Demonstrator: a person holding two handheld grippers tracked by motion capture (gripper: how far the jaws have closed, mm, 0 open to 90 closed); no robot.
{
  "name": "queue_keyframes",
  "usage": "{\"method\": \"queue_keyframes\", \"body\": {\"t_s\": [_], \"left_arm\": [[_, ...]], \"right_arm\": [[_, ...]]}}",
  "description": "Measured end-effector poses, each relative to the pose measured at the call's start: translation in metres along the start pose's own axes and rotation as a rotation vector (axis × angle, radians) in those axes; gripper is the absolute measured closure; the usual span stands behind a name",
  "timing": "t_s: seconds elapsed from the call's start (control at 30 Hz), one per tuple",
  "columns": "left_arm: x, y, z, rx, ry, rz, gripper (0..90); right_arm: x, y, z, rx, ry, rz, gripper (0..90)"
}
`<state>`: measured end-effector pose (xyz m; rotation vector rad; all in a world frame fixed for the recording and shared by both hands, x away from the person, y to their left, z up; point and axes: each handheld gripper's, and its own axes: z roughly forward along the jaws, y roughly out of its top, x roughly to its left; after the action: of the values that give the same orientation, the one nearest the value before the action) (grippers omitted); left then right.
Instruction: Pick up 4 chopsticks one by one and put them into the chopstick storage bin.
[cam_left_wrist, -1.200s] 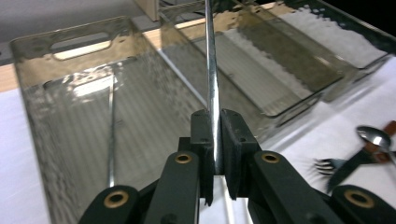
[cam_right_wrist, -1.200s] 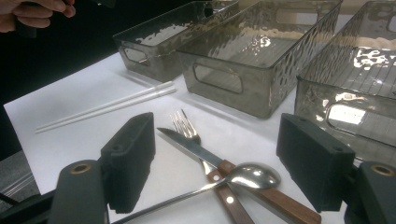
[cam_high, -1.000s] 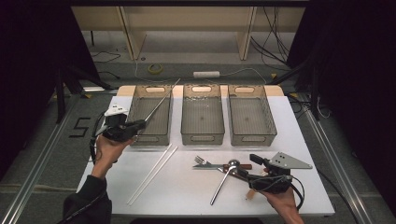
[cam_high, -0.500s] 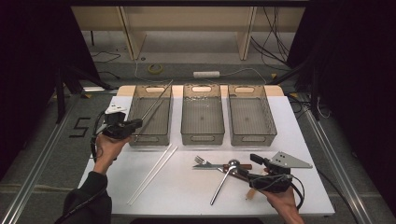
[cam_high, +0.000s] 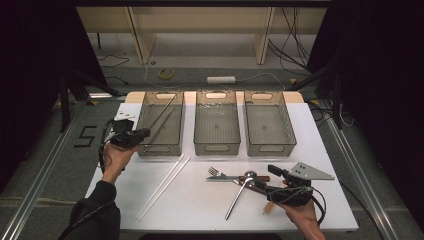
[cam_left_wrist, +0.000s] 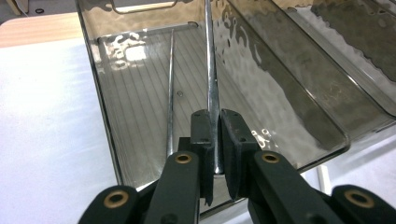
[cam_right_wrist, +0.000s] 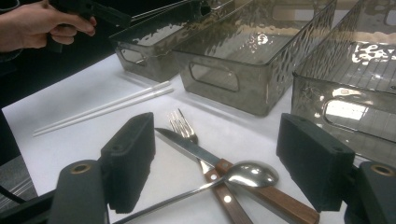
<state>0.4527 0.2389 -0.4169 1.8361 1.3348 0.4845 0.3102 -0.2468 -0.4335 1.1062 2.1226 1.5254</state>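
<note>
My left gripper (cam_high: 146, 133) (cam_left_wrist: 215, 120) is shut on one end of a metal chopstick (cam_high: 163, 113) (cam_left_wrist: 211, 70). The chopstick slants forward over the left grey bin (cam_high: 141, 125) (cam_left_wrist: 105, 107). A second metal chopstick (cam_left_wrist: 171, 93) lies flat on that bin's floor. My right gripper (cam_high: 268, 178) (cam_right_wrist: 222, 154) stands open low over the table. A spoon (cam_high: 239, 194) (cam_right_wrist: 250, 173), a wood-handled knife (cam_high: 226, 178) (cam_right_wrist: 187, 144) and a fork (cam_high: 214, 172) (cam_right_wrist: 180, 123) lie crossed between and just beyond its pads, untouched.
A pair of white chopsticks (cam_high: 165, 185) (cam_right_wrist: 107, 108) lies on the white table in front of the left bin. The middle bin (cam_high: 216, 148) (cam_right_wrist: 243, 88) and the right bin (cam_high: 270, 148) (cam_right_wrist: 327, 93) stand side by side at the back.
The left gripper has sunk a little toward the left bin with the metal chopstick, whose far end now sits lower. The right gripper has not moved.
</note>
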Motion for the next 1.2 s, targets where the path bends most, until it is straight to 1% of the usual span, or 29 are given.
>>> {"method": "queue_keyframes", "body": {"t_s": [0.27,0.43,0.47,0.5,0.53,0.6,0.63,0.73,0.83,0.97,1.03,1.07,1.2], "left_arm": [[0.004,0.000,0.006,0.021,0.013,-0.014,83.5],[0.006,-0.001,0.010,0.028,0.023,-0.039,82.3],[0.007,-0.002,0.010,0.019,0.025,-0.047,80.8],[0.008,-0.001,0.010,0.016,0.021,-0.053,75.1],[0.008,-0.001,0.010,0.014,0.019,-0.053,71.9],[0.008,-0.001,0.008,0.008,0.027,-0.045,67.3],[0.009,-0.001,0.007,0.005,0.026,-0.054,64.1],[0.009,-0.001,0.004,0.006,0.007,-0.062,56.7],[0.007,0.000,0.000,0.012,-0.006,-0.069,48.3],[0.001,0.001,-0.008,0.007,-0.022,-0.054,41.2],[-0.002,0.000,-0.012,0.002,-0.033,-0.055,38.2],[-0.003,0.000,-0.013,0.007,-0.037,-0.048,36.9],[-0.008,-0.003,-0.018,0.013,-0.053,-0.042,32.6]], "right_arm": [[0.000,0.000,0.000,0.000,0.000,0.001,29.2],[-0.001,0.000,0.000,0.001,-0.001,0.004,29.2],[-0.001,0.000,-0.001,0.001,-0.001,0.003,29.2],[-0.001,0.000,0.000,0.000,0.000,0.004,29.2],[-0.001,0.000,0.000,0.000,0.000,0.004,29.2],[-0.001,0.000,-0.001,0.000,0.001,0.005,29.2],[0.000,0.000,-0.001,0.000,0.001,0.003,29.2],[-0.001,0.001,-0.001,-0.002,-0.001,0.001,29.2],[-0.001,0.001,-0.002,-0.006,0.000,0.003,29.2],[-0.001,0.001,-0.003,-0.007,0.001,0.002,29.2],[0.000,0.001,-0.002,-0.007,0.001,-0.001,29.2],[0.000,0.001,-0.002,-0.006,0.001,-0.001,29.2],[0.000,0.001,-0.003,-0.007,0.002,-0.004,29.2]]}}
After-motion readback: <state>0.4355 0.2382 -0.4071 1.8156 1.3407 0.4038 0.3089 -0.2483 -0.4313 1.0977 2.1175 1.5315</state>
